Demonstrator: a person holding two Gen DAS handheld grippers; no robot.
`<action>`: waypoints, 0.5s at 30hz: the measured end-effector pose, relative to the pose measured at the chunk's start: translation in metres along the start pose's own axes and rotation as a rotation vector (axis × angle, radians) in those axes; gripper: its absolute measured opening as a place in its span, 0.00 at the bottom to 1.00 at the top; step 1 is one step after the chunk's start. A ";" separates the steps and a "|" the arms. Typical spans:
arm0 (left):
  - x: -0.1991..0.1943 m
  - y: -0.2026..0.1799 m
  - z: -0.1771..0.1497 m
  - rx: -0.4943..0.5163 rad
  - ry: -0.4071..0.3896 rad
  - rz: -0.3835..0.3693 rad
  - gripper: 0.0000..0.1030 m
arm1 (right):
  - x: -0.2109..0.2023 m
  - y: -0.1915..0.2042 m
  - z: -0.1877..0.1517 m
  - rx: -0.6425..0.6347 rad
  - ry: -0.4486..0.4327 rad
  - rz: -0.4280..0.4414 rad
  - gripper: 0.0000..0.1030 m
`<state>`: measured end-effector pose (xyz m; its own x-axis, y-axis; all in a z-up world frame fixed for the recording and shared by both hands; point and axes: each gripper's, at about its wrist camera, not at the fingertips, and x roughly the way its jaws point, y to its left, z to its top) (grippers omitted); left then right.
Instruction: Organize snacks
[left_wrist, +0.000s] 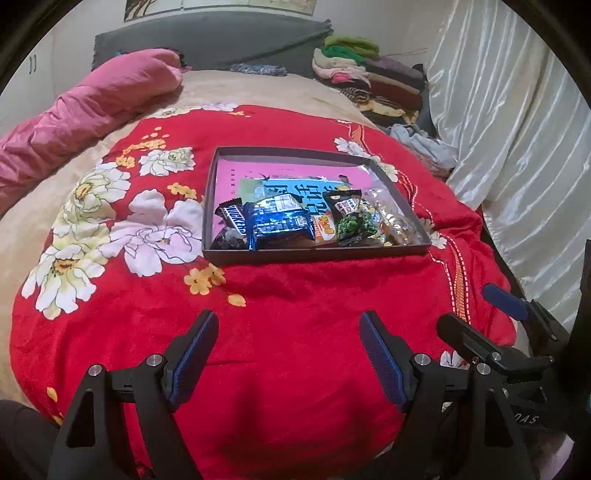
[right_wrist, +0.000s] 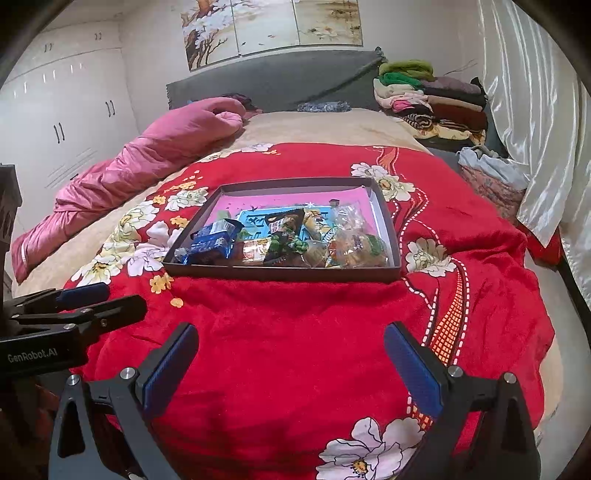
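- A shallow dark tray (left_wrist: 236, 254) is being borne on the red blanket (left_wrist: 295, 314); it is taken as the landmark here.
- The snacks are being kept inside the tray, crowded toward its near wall: a Snickers bar (left_wrist: 232, 218) at the left end, a blue packet (left_wrist: 279, 221) just beside it, an orange wrapper (left_wrist: 325, 228), then a green pea bag (left_wrist: 351, 218), and clear-wrapped sweets (left_wrist: 391, 225) at the right end.
- The far part of the tray is being covered by a pink sheet (left_wrist: 295, 170).
- The left gripper (left_wrist: 288, 354) is being held near the tray's front, over the blanket, with its jaws spread and nothing between them.
- The right gripper (right_wrist: 291, 365) is likewise being held before the tray, spread wide and holding nothing.
- A pink quilt (right_wrist: 129, 177) is being left well to the tray's left, and folded clothes (right_wrist: 432, 103) far behind it to the right.
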<state>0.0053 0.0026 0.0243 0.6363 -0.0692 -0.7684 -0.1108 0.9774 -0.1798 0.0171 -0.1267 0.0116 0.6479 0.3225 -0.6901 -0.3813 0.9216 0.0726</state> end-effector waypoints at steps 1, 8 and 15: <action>-0.001 0.000 0.000 0.003 -0.001 0.005 0.78 | 0.000 0.000 0.000 0.001 -0.001 0.000 0.99; -0.001 0.002 -0.001 -0.008 0.004 0.009 0.78 | -0.001 -0.004 -0.001 0.009 -0.001 -0.008 0.99; -0.001 0.003 -0.002 -0.004 0.009 0.008 0.77 | -0.001 -0.006 0.000 0.016 -0.003 -0.012 0.99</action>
<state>0.0030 0.0052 0.0230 0.6288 -0.0634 -0.7750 -0.1185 0.9772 -0.1762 0.0184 -0.1330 0.0118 0.6543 0.3123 -0.6887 -0.3632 0.9286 0.0760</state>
